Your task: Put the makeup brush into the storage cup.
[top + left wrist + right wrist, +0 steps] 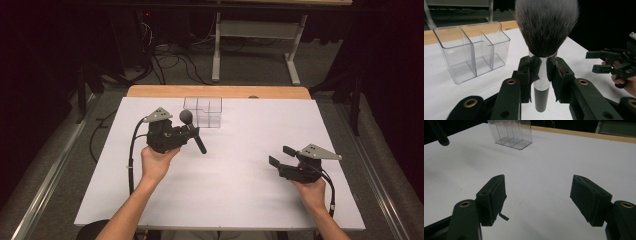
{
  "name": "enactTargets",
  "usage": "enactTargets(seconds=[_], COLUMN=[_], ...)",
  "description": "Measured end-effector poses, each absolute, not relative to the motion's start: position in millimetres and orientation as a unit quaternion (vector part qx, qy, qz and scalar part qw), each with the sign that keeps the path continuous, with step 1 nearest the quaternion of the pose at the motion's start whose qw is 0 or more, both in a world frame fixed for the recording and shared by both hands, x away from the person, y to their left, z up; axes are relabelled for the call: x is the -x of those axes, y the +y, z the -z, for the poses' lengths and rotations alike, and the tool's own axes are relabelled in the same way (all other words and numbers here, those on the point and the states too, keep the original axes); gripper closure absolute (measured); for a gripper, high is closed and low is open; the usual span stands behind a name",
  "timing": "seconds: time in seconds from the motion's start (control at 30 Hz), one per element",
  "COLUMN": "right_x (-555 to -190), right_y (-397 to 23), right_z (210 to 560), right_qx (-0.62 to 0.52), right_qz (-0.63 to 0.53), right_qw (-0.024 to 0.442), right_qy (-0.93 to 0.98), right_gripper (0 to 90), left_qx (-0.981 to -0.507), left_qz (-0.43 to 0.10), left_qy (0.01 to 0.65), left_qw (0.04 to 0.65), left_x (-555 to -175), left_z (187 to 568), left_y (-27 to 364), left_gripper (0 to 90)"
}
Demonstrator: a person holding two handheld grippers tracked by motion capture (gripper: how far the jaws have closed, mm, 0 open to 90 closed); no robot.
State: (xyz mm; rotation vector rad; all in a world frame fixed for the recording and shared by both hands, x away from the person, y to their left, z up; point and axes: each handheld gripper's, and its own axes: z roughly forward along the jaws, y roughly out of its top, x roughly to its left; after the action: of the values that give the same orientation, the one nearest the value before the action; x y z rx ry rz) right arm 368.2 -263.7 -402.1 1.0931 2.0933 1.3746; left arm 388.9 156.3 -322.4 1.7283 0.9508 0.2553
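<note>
My left gripper (192,134) has its fingers (526,75) clamped tight on a makeup brush (544,37), pinching the shiny metal collar just under the bristles; in the left gripper view the grey-tipped tuft stands up above the pads and the dark handle pokes out below them. In the high view the brush sits off the white desk (240,165), its round head up toward the far side and its handle slanting down to the right. Just beyond it, near the far edge of the desk, stands a clear plastic organizer (202,111) with several upright compartments, and I see nothing inside any of them; the brush head is near it but apart. I can read no label or writing on the brush or the organizer. Over on the right, my right gripper (279,155) hovers above bare desk, well apart from the organizer, its fingers (494,197) spread wide with nothing between them.
</note>
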Motion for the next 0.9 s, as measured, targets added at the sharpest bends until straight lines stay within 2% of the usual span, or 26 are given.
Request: enactTargets(seconds=[0.9], right_x=[-366.0], right_y=[-262.7], right_z=[405.5], right_qx=[-0.391], right_qz=[-0.494], right_qw=[0.203], right_qy=[0.75], right_gripper=[27.8], left_qx=[-0.725], left_qz=[-0.143], left_qy=[0.409], left_qw=[0.536], left_x=[-418.5], left_z=[293.8], left_y=[160.5], left_gripper=[70.4])
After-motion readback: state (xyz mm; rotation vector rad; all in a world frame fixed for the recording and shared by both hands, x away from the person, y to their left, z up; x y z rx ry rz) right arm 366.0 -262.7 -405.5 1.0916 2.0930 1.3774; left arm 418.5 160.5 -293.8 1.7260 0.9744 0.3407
